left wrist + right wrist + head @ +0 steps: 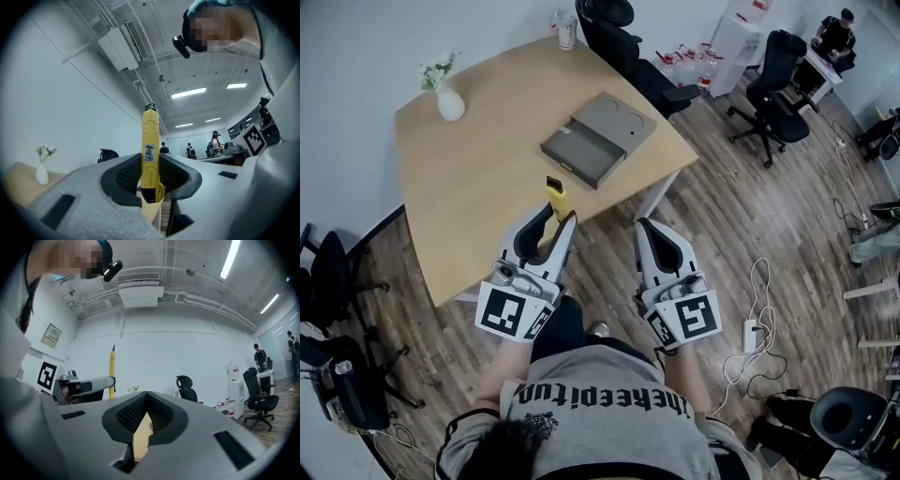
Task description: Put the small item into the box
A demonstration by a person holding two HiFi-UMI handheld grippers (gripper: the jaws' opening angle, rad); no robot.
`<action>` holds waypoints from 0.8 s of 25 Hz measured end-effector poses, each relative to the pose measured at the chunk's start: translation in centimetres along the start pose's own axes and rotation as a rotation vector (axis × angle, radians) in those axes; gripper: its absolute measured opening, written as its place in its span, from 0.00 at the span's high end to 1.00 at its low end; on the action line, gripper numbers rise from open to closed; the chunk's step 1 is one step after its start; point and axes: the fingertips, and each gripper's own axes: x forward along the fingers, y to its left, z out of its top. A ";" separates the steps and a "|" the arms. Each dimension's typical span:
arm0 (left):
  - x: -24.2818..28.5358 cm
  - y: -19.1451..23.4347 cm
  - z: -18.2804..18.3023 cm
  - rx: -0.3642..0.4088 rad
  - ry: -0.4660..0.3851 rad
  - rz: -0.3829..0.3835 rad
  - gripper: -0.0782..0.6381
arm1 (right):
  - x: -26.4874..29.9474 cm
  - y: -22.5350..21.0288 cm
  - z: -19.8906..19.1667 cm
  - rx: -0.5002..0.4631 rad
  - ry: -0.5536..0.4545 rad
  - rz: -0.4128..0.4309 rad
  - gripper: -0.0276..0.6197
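A yellow utility knife stands upright between the jaws of my left gripper, which is shut on it near the table's front edge. In the left gripper view the knife rises well above the dark pads. The flat grey box lies on the wooden table, farther in and to the right of the knife, with its near part open like a shallow tray. My right gripper hangs shut and empty over the floor just off the table's edge. In the right gripper view its jaws meet, and the knife shows at left.
A white vase with flowers stands at the table's far left, and a glass at its far edge. Black office chairs stand behind and to the right. Cables and a power strip lie on the wood floor.
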 end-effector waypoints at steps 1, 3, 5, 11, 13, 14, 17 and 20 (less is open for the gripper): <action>0.3 0.3 0.0 -0.003 0.001 -0.003 0.73 | 0.4 -0.2 0.0 0.001 0.001 -0.004 0.95; 1.1 1.2 -0.2 -0.007 0.004 -0.011 0.73 | 1.3 -0.5 0.0 0.003 0.001 -0.013 0.95; 2.0 2.1 -0.3 -0.012 0.006 -0.023 0.73 | 2.3 -0.8 0.0 0.007 0.001 -0.023 0.95; 4.7 4.2 -0.6 -0.012 0.008 -0.070 0.73 | 5.1 -2.2 0.0 0.010 0.000 -0.063 0.95; 5.5 5.3 -0.7 -0.015 0.011 -0.084 0.73 | 6.2 -2.6 0.0 0.013 -0.002 -0.078 0.95; 5.9 5.8 -0.8 -0.017 0.013 -0.091 0.73 | 6.7 -2.7 0.0 0.015 -0.002 -0.085 0.95; 7.0 7.1 -1.1 -0.022 0.015 -0.113 0.73 | 8.2 -3.2 -0.3 0.020 0.000 -0.107 0.95; 8.1 8.4 -1.5 -0.025 0.015 -0.136 0.73 | 9.6 -3.5 -0.6 0.019 0.001 -0.127 0.95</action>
